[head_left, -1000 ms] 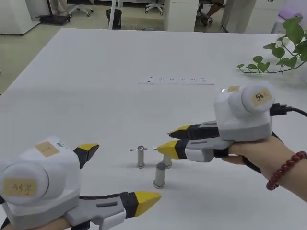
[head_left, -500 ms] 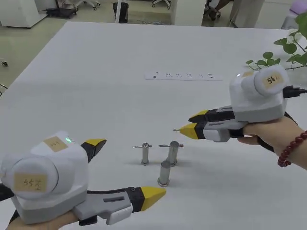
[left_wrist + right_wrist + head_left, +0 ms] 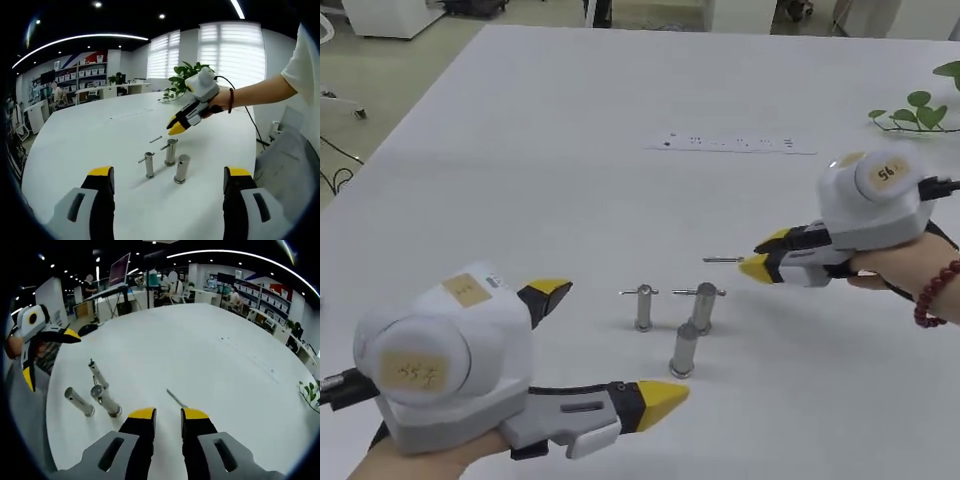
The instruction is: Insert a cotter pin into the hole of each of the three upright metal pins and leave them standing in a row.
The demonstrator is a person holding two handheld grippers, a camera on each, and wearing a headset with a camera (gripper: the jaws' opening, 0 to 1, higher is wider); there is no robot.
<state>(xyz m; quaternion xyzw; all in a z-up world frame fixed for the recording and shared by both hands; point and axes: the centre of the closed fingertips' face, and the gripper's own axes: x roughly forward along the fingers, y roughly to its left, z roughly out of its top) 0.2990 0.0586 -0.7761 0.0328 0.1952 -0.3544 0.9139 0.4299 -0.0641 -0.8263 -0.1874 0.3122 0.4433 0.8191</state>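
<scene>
Three upright metal pins stand close together on the white table (image 3: 520, 150). The left pin (image 3: 643, 306) and the right pin (image 3: 703, 306) each carry a cotter pin through the top. The front pin (image 3: 684, 350) has a bare top. My right gripper (image 3: 758, 266) hovers to the right of the group, shut on a thin cotter pin (image 3: 723, 259) that points left toward the pins. In the right gripper view the cotter pin (image 3: 175, 397) sticks out beyond my right gripper (image 3: 168, 415). My left gripper (image 3: 610, 340) is open at the near left, its jaws wide apart with nothing between them.
A white power strip (image 3: 730, 144) lies flat further back on the table. Plant leaves (image 3: 918, 110) reach in at the far right edge. Desks, chairs and people stand beyond the table in the gripper views.
My right gripper has pulled back to the right, away from the pin group. The right pin, which it covered before, now shows a cotter pin through it. The left gripper stays open.
</scene>
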